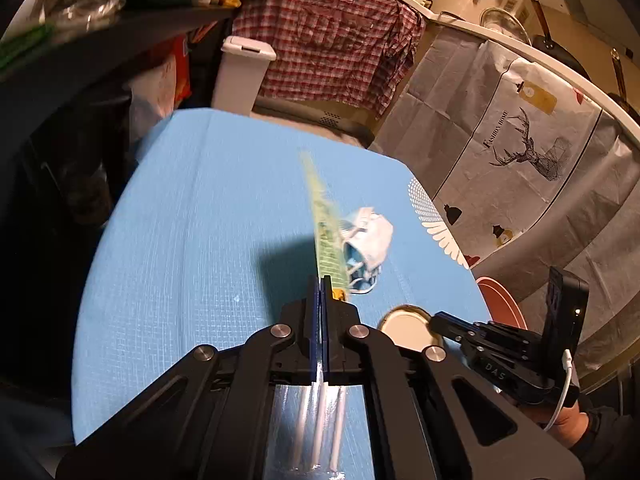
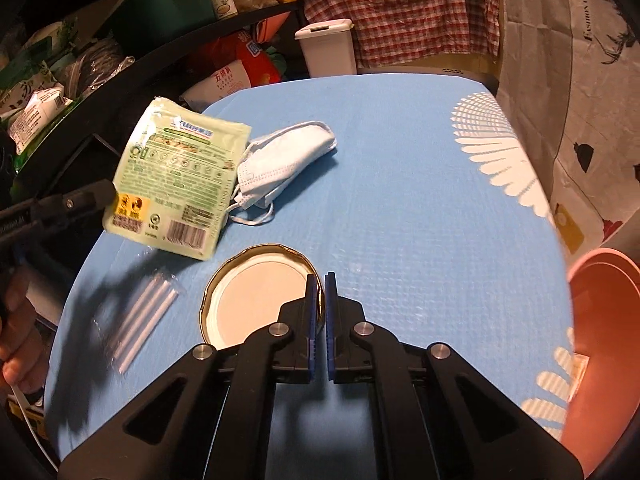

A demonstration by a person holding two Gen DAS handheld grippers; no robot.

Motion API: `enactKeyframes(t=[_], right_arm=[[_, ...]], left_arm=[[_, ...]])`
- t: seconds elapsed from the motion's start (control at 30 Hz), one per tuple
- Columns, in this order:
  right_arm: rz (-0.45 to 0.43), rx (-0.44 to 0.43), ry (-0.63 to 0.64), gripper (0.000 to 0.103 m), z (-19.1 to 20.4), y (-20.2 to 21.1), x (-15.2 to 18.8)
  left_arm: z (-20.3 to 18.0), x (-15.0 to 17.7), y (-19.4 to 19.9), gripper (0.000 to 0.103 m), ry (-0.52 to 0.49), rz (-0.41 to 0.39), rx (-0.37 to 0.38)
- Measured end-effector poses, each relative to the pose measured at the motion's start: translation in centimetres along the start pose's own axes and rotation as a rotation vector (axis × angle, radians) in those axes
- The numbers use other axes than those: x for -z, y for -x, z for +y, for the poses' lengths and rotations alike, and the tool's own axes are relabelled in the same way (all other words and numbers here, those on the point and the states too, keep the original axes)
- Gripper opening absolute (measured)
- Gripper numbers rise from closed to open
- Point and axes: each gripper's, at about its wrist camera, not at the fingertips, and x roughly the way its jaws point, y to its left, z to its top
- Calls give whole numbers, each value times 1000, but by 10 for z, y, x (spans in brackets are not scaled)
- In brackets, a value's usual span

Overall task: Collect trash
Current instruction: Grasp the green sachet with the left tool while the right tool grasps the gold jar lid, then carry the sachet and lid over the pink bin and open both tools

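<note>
My left gripper (image 1: 322, 280) is shut on the bottom corner of a green snack pouch (image 1: 325, 232), which I see edge-on and lifted off the blue table (image 1: 180, 240). In the right wrist view the pouch (image 2: 176, 176) hangs flat-on from the left gripper (image 2: 110, 195). My right gripper (image 2: 320, 280) is shut on the rim of a gold jar lid (image 2: 256, 296) that lies white side up; the left wrist view shows the right gripper (image 1: 436, 320) at the lid (image 1: 404, 328). A crumpled face mask (image 2: 288, 156) lies beyond. A clear packet of white straws (image 2: 144, 312) lies left of the lid.
A pink bin (image 2: 600, 340) stands off the table's right edge. A white lidded bin (image 2: 328, 46) sits behind the table, before a checked cloth. Cluttered dark shelves (image 2: 80, 60) line the left side. A person's hand (image 2: 16, 320) holds the left gripper.
</note>
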Motion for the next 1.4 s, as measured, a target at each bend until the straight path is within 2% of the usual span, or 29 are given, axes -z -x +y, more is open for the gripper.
enactKeyframes(t=[0.17,0.3,0.53,0.67,0.97,1.13,1.3,1.4], right_arm=[[-16,0,-15,4,-6,21,3],[-36,11,-7,4,-11,45,6],[-94,34,-3,4,-25,96,11],[-139,46,2,4,-31,129,15],[-266,104,19,4,-49,197,19],[-329,141,17,4,-67,228,26],[-362,163,-35,4,-89,238,38],[-351,170,-63,4,-99,235,45]], left_arm=[[-14,0,16,0,-33,-33,-14],[-26,0,28,0,-62,-48,-61],[-52,5,53,0,-127,-84,-129],[-65,10,66,0,-132,-109,-145],[-102,33,87,0,-155,-147,-152],[-126,43,92,0,-202,-158,-150],[-146,47,97,0,-231,-169,-136],[-155,49,95,0,-244,-169,-132]])
